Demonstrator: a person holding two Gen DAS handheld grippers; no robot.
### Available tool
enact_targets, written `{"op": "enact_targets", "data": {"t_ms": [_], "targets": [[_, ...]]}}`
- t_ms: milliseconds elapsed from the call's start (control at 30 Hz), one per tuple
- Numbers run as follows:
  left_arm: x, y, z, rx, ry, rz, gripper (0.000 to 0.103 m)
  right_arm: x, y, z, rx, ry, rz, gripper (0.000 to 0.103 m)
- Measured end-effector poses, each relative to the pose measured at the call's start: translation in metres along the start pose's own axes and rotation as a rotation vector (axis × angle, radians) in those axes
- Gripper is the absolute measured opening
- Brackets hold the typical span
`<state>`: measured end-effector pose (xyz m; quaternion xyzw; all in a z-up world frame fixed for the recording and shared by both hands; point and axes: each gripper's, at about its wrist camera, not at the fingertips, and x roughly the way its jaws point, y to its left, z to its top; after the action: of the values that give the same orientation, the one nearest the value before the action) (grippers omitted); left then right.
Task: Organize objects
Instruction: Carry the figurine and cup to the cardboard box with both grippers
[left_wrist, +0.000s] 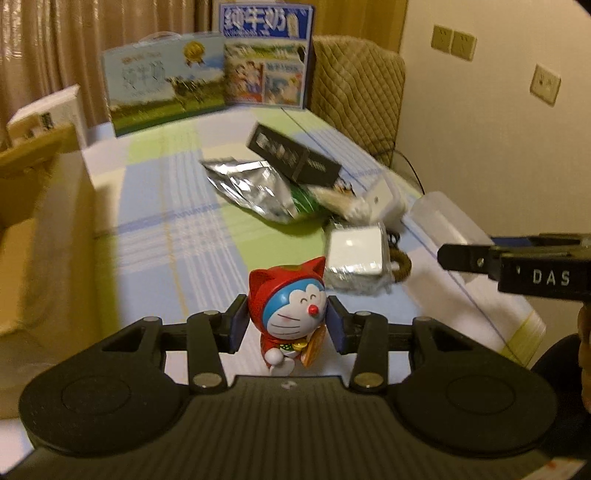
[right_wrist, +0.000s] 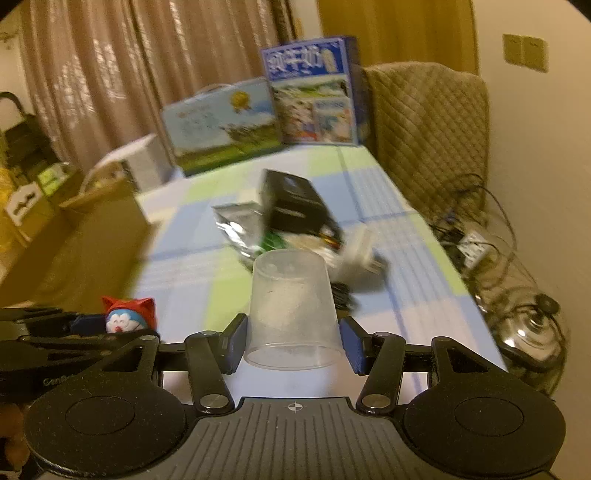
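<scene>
Your left gripper (left_wrist: 287, 325) was held level and low over the near end of the table (left_wrist: 177, 236), its two blue pads on either side of the single Doraemon figurine (left_wrist: 286, 314). The left pad touched the red hood; the right pad stood just off the face, so whether the grip was firm cannot be told.

Your right gripper (right_wrist: 293, 341) was beside it at the same height, pointing the same way along the table, its pads pressed against one upside-down clear plastic cup (right_wrist: 291, 314), mouth toward the camera. In the left view the right gripper's body read "DAS".

Ahead, mid-table toward the right edge, lay a loose pile: one black carton (left_wrist: 293, 155) tilted on one silver foil bag (left_wrist: 247, 188), with two white chargers (left_wrist: 356, 254) just nearer. The carton's writing was too blurred to read.

At the far edge stood two milk gift boxes (left_wrist: 166, 81); the blue one (left_wrist: 266, 55) bore the large characters "纯牛奶". One open cardboard box (left_wrist: 40, 192) sat off the table's left edge. A quilted cover (left_wrist: 354, 85) stood past the far right corner.
</scene>
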<state>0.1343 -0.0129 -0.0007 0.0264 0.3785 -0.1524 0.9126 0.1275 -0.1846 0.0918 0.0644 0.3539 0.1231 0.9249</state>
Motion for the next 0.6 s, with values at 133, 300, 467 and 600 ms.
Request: {"op": "enact_targets", "data": {"t_ms": [133,300,467,600], "targets": [[-0.035,0.024,0.015,-0.032,-0.059,0.026,0.039,-0.006,0.037,0.018,-0.054,-0.035,0.064,0.051],[-0.085,0.068,0.034,-0.06,-0.125,0.106,0.039,-0.008,0.098,0.045,-0.132,-0.077,0.164,0.051],[-0.129,0.122,0.042,-0.103,-0.171,0.205,0.039,0.002,0.166,0.063,-0.185,-0.067,0.29,0.051],[-0.147,0.163,0.043,-0.128,-0.176,0.267,0.039,0.026,0.212,0.067,-0.23,-0.038,0.334,0.051]]}}
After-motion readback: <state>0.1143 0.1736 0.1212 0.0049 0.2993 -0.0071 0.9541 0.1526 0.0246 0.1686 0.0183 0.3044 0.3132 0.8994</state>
